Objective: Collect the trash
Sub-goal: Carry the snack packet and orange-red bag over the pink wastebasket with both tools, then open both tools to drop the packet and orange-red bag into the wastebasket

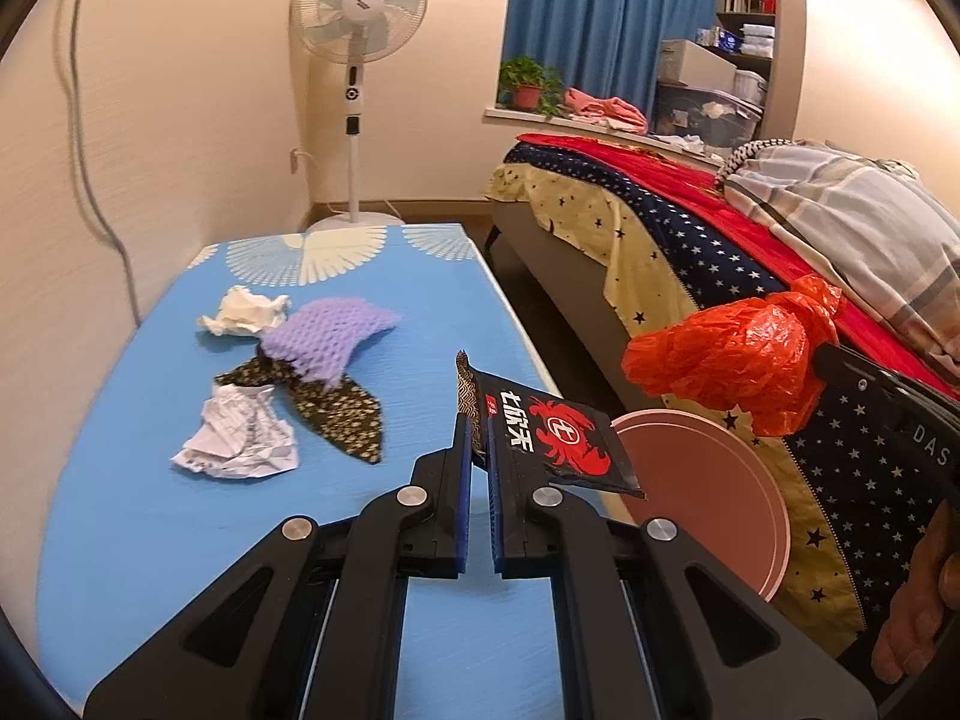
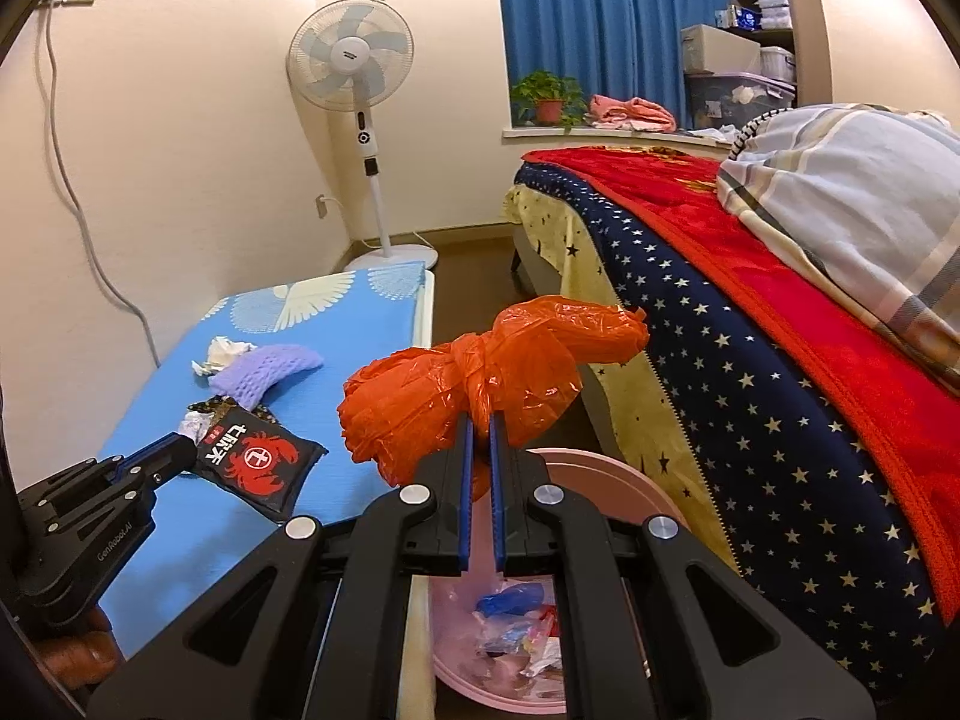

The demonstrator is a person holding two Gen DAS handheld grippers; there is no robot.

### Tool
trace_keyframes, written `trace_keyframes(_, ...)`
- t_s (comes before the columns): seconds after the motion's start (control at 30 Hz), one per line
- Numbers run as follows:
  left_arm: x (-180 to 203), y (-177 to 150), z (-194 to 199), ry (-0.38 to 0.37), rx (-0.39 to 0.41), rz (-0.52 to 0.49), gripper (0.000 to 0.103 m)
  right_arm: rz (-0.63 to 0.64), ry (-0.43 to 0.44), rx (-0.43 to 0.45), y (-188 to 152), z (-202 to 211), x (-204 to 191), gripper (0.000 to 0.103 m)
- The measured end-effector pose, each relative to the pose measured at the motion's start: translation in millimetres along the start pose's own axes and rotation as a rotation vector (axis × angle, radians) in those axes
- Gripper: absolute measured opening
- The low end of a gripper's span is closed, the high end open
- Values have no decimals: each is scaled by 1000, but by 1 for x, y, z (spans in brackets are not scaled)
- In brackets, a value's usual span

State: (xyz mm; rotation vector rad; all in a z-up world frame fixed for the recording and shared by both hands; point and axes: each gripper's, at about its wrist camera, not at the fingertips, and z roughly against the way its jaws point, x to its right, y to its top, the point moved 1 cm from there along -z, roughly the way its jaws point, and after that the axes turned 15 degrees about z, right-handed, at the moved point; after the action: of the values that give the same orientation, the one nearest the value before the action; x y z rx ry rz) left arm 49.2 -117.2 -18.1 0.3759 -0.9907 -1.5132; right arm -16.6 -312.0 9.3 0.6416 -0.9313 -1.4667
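Bedroom, cream walls, blue curtain (image 1: pixel 591 18), standing fan (image 1: pixel 358 6) in the corner, bed (image 2: pixel 750 324) with a starry navy cover and red blanket on the right. In front of you is a low table with a blue patterned cloth (image 1: pixel 180 510).

Your left gripper (image 1: pixel 478 420) is clamped tight on a black snack wrapper (image 1: pixel 558 435) with a red crab print; the jaws pinch its left edge and the wrapper sticks out to the right, lifted off the cloth near the table's right edge. In the right wrist view that same wrapper (image 2: pixel 258 459) hangs over the blue cloth, well left of the bin.

Your right gripper (image 2: pixel 480 420) is closed on a knotted orange plastic bag (image 2: pixel 480 378), pinched near the knot, held up above the pink trash bin (image 2: pixel 630 486). The bin stands on the floor between table and bed, with scraps of plastic already inside.

Still on the table: a crumpled white tissue (image 1: pixel 246 312), a purple foam net (image 1: pixel 327 339) touching it, a dark gold-patterned wrapper (image 1: pixel 336 408) partly under the net, and a crumpled printed paper (image 1: pixel 240 435) just beside that.
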Motion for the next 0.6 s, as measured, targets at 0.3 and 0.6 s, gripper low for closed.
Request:
trace_keyframes(0.3,27,-8,-15,-40,-17,-45,5,-20,-62,-22,-4,-3,16,5)
trace_keyframes(0.6,51,-20,-33,-84,-54,-90,5,-25,-124,-45,-8,-6,29,5)
